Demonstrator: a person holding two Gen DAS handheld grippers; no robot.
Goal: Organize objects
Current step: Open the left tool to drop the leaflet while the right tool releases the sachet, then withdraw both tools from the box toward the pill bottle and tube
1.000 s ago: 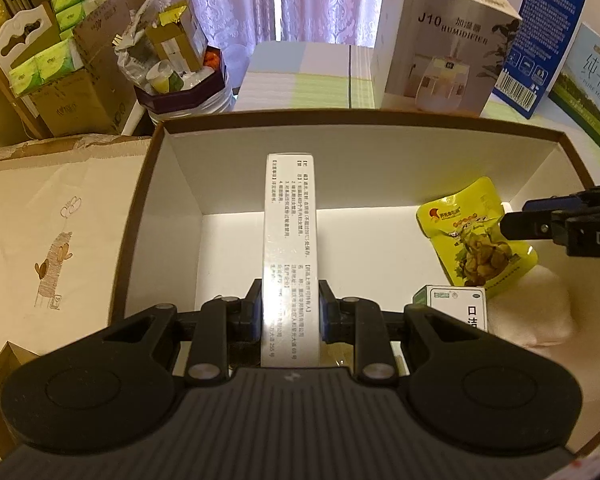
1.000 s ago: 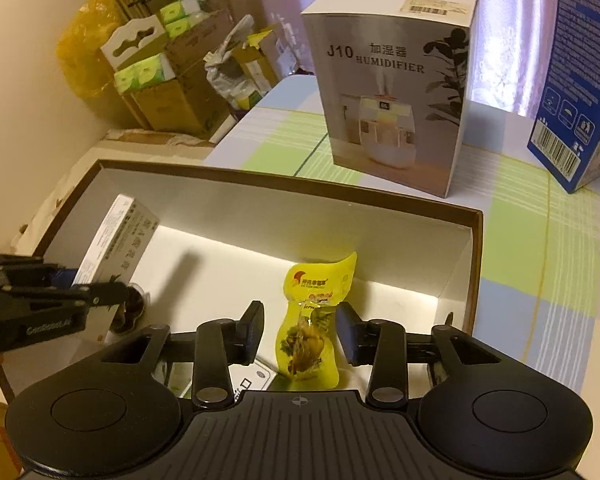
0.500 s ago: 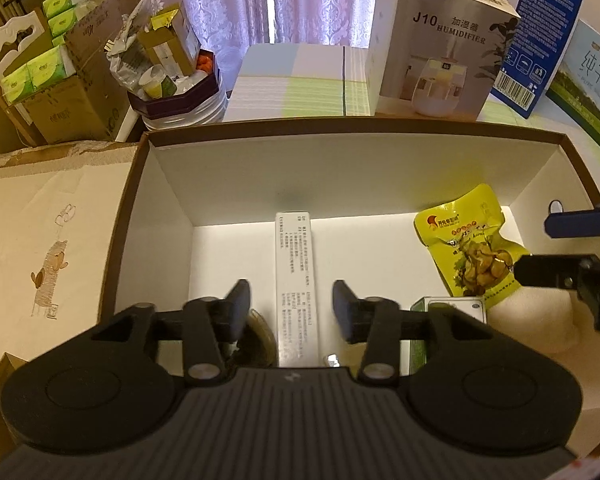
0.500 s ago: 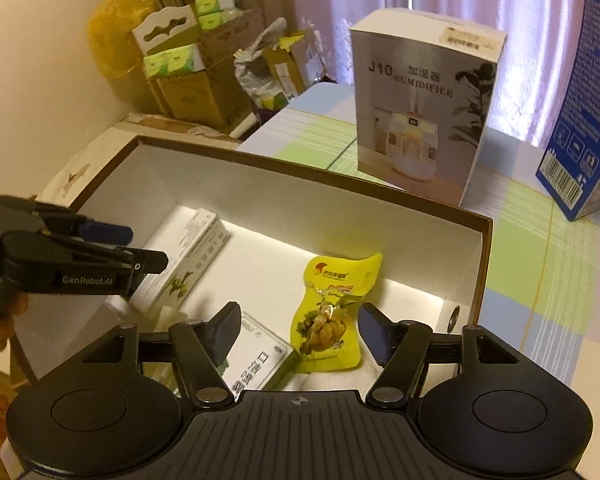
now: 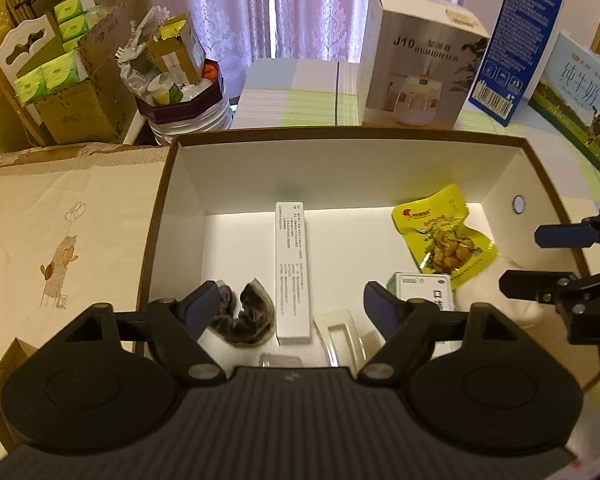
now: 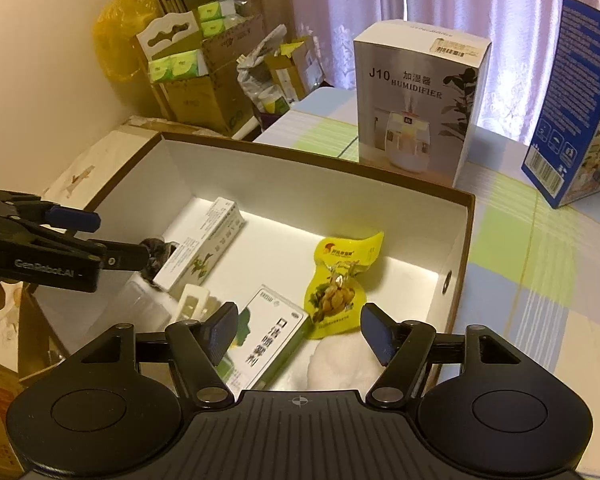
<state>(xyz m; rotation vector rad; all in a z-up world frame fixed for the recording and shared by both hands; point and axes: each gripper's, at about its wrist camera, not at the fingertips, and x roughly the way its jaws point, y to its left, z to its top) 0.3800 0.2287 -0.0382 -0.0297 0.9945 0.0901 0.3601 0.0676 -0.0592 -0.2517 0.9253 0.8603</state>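
Tongs on both hands hang over an open white-lined box (image 5: 188, 184) with a brown rim. The left gripper (image 5: 290, 306) has its jaws spread wide and opening, pads clear of everything. A long white carton (image 5: 293, 276) lies flat on the box floor, its near end between the two fingertips, touched by neither. Just inside the left fingertip sits a dark crumpled item (image 5: 242, 314); near the right fingertip lie a pale plastic tray (image 5: 338, 330) and a small green-and-white box (image 5: 424, 288). Further to the right of these tongs, the yellow snack pouch (image 5: 444, 236) lies flat with a white soft bundle (image 5: 488, 284) beside it.

The right gripper (image 6: 298, 332) is also parted, gripping nothing. Seen from its own camera, the yellow snack pouch (image 6: 342, 280) lies on the floor ahead of the gap between the fingertips, the green-and-white box (image 6: 270, 334) sits by the left fingertip, and the white bundle (image 6: 342, 362) lies just under the gap. The left tongs (image 6: 116, 240) reach in from the left edge, above the long carton (image 6: 206, 246).
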